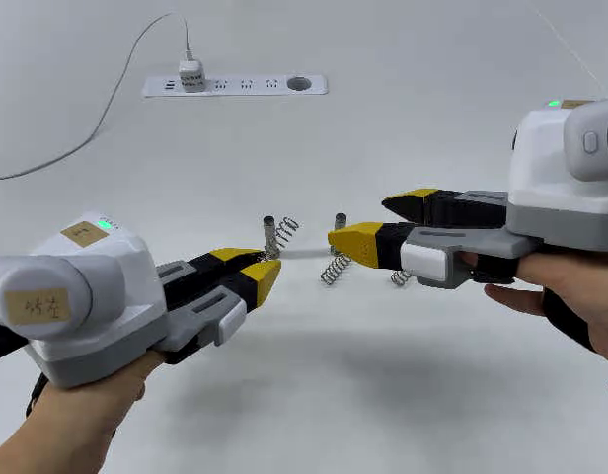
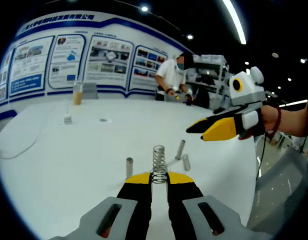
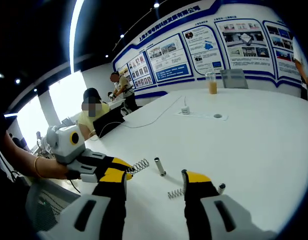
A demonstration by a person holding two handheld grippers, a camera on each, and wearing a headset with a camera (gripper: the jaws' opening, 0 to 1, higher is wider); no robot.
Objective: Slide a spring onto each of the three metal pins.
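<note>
Currently the left gripper [image 2: 159,177] has its jaws pressed together on one end of a spring [image 2: 158,159], and the free end points forward. The three metal pins [image 2: 180,149] stand upright near the middle of the white table [image 1: 284,395], all bare. In the head view the held spring is just beside the leftmost pin [image 1: 269,232].

The right gripper [image 1: 361,223] hovers with its jaws wide apart and holds nothing. Two loose springs [image 1: 336,269] lie on the table under it.

To do this step well, the person should probably turn the free end downward, bring its open coil exactly over the top of the pin, lower it straight, and only then loosen the jaws. A tilted spring may catch on the pin or knock it over.

Two tan labels [image 1: 38,306] on the left gripper carry writing too blurred to read. A white power strip [image 1: 235,85] lies toward the far edge. The wall posters [image 3: 244,40] have Chinese headings, too small to read.
</note>
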